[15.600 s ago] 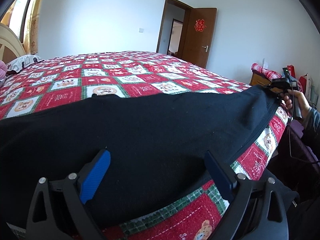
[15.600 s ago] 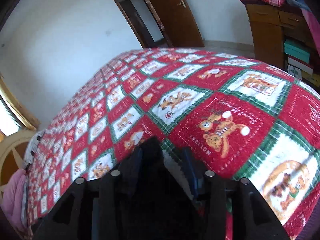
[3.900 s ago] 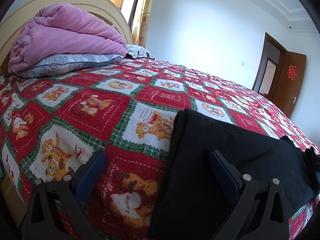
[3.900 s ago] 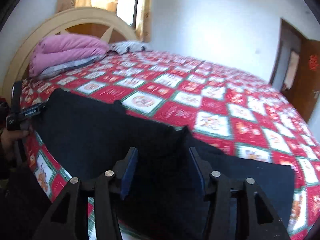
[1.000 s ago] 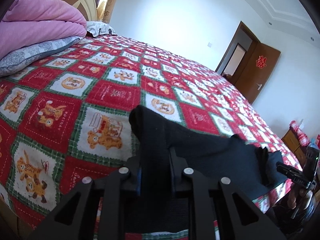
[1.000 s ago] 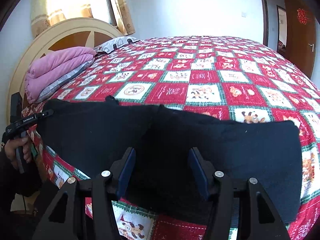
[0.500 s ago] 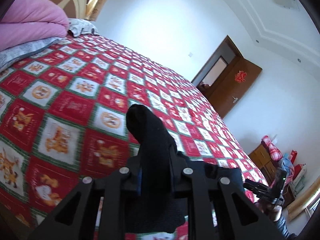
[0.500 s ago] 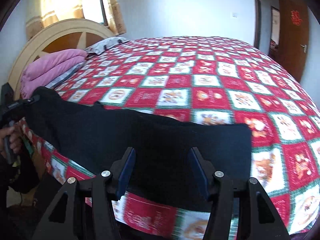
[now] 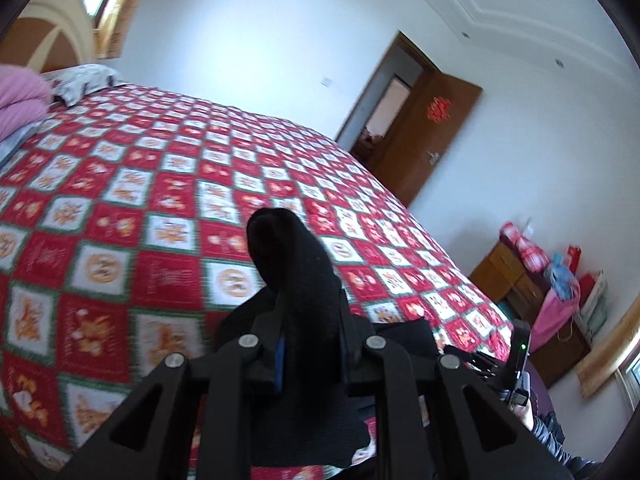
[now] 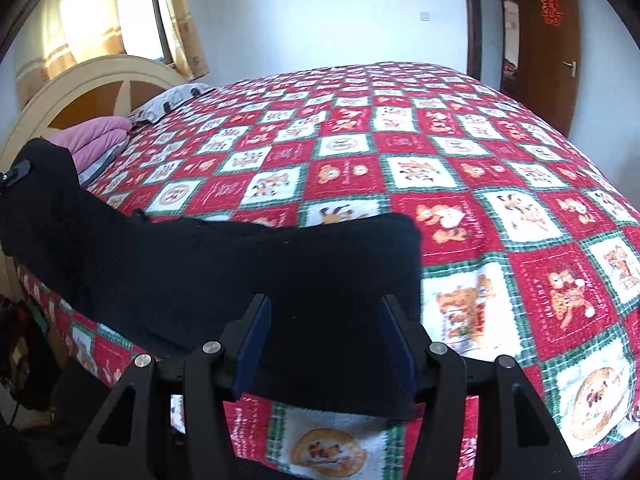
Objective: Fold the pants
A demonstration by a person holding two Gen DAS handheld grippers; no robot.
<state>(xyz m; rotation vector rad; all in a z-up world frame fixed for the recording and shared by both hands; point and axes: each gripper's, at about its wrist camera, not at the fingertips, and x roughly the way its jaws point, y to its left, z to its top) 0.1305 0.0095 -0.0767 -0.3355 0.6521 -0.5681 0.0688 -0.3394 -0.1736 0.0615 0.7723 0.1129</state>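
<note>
Black pants lie along the near edge of the bed's red patchwork quilt. My left gripper is shut on one end of the pants, which sticks up between its fingers, lifted off the quilt. In the right wrist view that raised end hangs at the far left, with the left gripper just showing. My right gripper is open, its blue pads apart above the flat pants near their right end. The left wrist view shows the right gripper low at the right, held in a hand.
A pink duvet and a pillow lie by the arched headboard. A brown door stands open in the far wall. A wooden dresser with bags stands beyond the foot of the bed.
The left gripper has risen with its end of the pants and swung toward the foot of the bed. The right gripper has slid right along the pants, nearer their right end.
</note>
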